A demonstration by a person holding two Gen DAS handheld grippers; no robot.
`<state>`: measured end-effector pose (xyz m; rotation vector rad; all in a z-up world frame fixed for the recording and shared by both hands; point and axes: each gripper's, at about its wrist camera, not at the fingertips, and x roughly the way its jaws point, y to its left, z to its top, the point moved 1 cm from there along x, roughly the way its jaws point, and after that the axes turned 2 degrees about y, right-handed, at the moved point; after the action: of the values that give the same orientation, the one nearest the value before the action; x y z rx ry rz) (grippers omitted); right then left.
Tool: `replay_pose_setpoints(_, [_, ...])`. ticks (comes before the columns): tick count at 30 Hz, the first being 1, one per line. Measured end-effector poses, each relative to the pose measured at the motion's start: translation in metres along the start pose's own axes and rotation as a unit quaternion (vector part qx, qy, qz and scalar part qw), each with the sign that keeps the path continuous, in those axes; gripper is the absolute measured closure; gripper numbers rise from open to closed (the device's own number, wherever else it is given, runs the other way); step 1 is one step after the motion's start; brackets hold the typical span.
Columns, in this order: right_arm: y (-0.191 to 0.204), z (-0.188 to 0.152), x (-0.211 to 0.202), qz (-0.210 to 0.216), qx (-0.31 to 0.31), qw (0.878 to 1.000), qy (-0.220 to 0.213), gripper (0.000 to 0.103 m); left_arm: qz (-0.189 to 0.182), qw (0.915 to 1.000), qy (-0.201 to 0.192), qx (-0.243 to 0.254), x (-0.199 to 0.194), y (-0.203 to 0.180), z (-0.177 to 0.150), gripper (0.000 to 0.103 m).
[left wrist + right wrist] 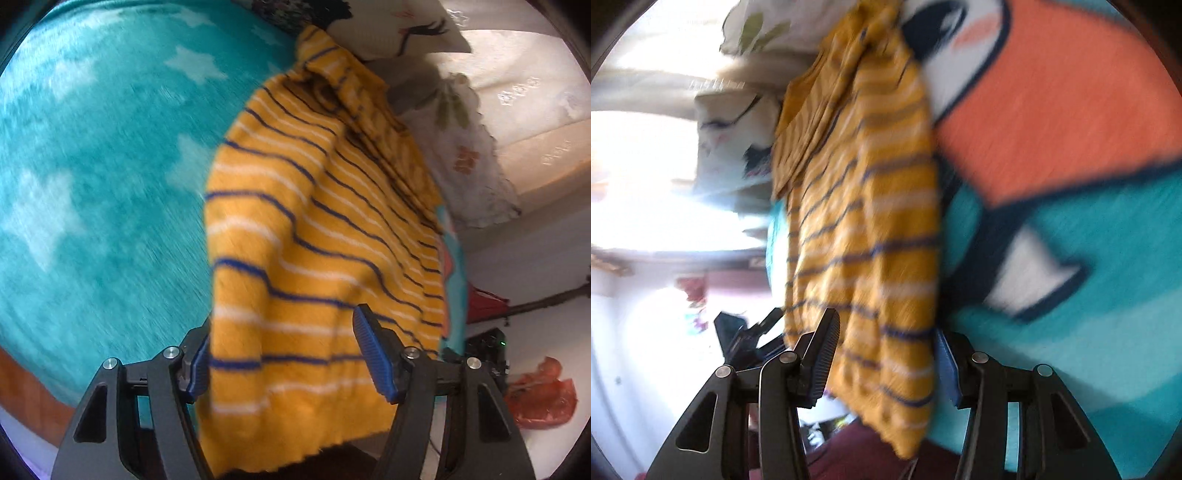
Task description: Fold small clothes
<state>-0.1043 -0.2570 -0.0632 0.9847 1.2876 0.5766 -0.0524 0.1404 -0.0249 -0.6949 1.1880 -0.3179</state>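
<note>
A small yellow garment with navy and white stripes point(317, 236) hangs lifted over a teal blanket with white stars point(96, 177). My left gripper point(280, 354) has its jaws wide apart, with the garment's lower hem lying between its blue pads point(373, 354). In the right wrist view the same garment point(864, 229) hangs between the fingers of my right gripper point(886, 354), whose jaws also stand apart. Both views are blurred by motion. Where the cloth is held is hidden.
Printed pillows point(399, 29) and a white patterned cloth point(472, 162) lie at the far end of the bed. A red plastic bag point(539, 398) lies on the floor at right. The blanket shows an orange and white cartoon print point(1049, 110).
</note>
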Motion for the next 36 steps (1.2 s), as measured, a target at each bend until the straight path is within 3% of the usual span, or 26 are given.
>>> replay_pose_setpoints(4, [0.019,-0.008,0.023,-0.003,-0.032,0.999,0.026,0.05,-0.036,0.9992,0.006,-0.014,0.001,-0.002,-0.018,0.037])
replay_pose_setpoints(7, [0.033,-0.013,0.037,-0.014,-0.05,0.998,0.03,0.05,-0.038,0.999,0.005,-0.021,-0.001,-0.001,-0.023,0.037])
replay_pose_setpoints(8, [0.036,-0.015,0.041,-0.017,-0.054,0.998,0.031,0.05,-0.034,0.999,0.005,-0.03,-0.001,0.0,-0.023,0.042])
replay_pose_setpoints(10, [0.044,-0.02,0.045,-0.04,-0.072,0.996,0.022,0.055,0.001,0.999,0.01,-0.044,0.0,0.003,-0.019,0.073])
replay_pose_setpoints(11, [0.045,-0.022,0.046,-0.058,-0.079,0.995,0.018,0.07,0.032,0.9981,0.016,-0.05,0.001,0.006,-0.018,0.096])
replay_pose_setpoints(12, [0.047,-0.02,0.047,-0.086,-0.084,0.993,0.013,0.088,0.035,0.9974,0.016,-0.061,0.0,0.01,-0.018,0.096])
replay_pose_setpoints(13, [0.046,-0.019,0.048,-0.091,-0.08,0.993,0.01,0.09,0.035,0.9966,0.012,-0.074,-0.003,0.013,-0.018,0.096])
replay_pose_setpoints(17, [0.047,-0.024,0.041,-0.088,-0.093,0.992,0.017,0.092,0.069,0.9964,0.001,-0.049,-0.021,0.006,-0.028,0.096])
replay_pose_setpoints(22, [0.055,-0.049,-0.001,-0.057,-0.122,0.989,0.054,0.093,0.048,0.9984,0.002,-0.028,-0.067,-0.019,-0.063,0.096])
replay_pose_setpoints(26, [0.059,-0.074,-0.02,-0.052,-0.129,0.987,0.077,0.093,0.072,0.9973,0.009,-0.014,-0.076,-0.025,-0.087,0.096])
replay_pose_setpoints(30, [0.044,-0.065,0.001,-0.058,-0.092,0.992,0.068,0.093,0.066,0.9957,0.02,-0.061,-0.062,-0.009,-0.077,0.096])
replay_pose_setpoints(36, [0.067,-0.027,-0.01,-0.03,-0.102,0.994,0.023,0.092,0.062,0.9974,-0.028,-0.021,-0.077,-0.035,-0.032,0.096])
